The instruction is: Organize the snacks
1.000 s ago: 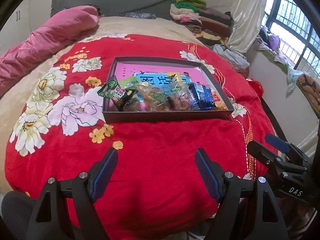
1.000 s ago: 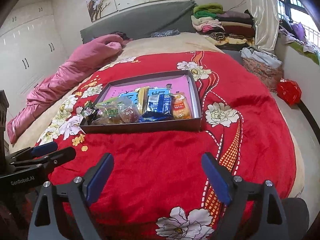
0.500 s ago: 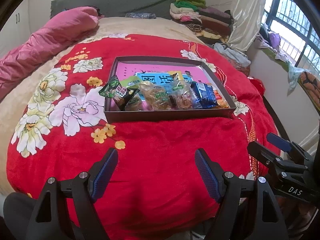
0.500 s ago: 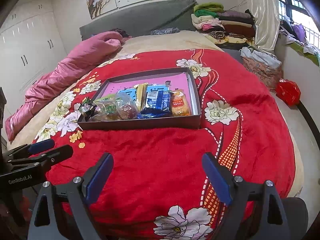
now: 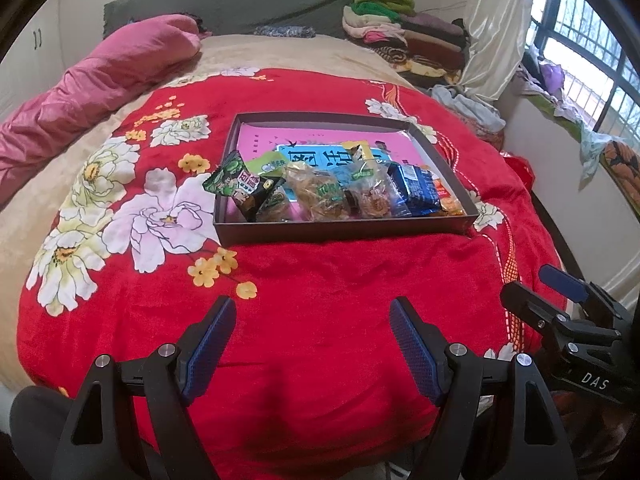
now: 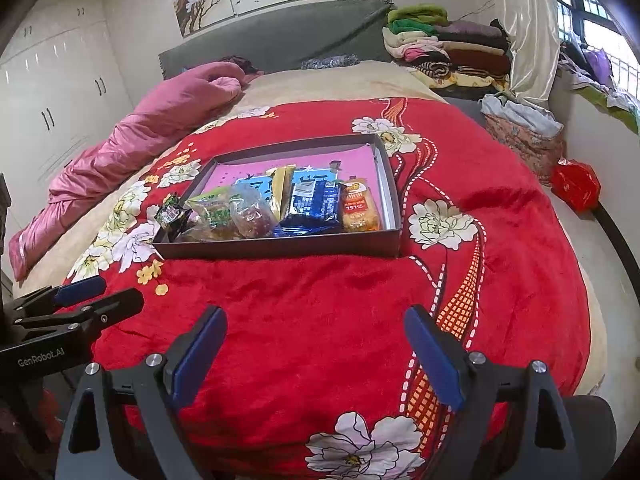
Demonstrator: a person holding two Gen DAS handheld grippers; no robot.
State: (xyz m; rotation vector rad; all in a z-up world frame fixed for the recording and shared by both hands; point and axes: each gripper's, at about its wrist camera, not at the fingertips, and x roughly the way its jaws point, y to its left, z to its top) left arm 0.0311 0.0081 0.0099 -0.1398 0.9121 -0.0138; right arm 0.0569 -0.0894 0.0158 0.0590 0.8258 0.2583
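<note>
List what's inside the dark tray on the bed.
The dark tray holds a row of snack packs: green-black pack, clear pastry bags, blue pack, orange pack. A pink-and-blue sheet lies beneath; its middle is covered.

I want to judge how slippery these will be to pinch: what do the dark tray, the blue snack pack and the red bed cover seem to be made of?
Dark tray: probably cardboard, matte; thin straight walls, sharp folded corners. Blue snack pack: plastic or foil film, glossy; crinkles with bright highlights. Red bed cover: plush fleece-like fabric; soft fuzzy sheen, rumpled folds.
</note>
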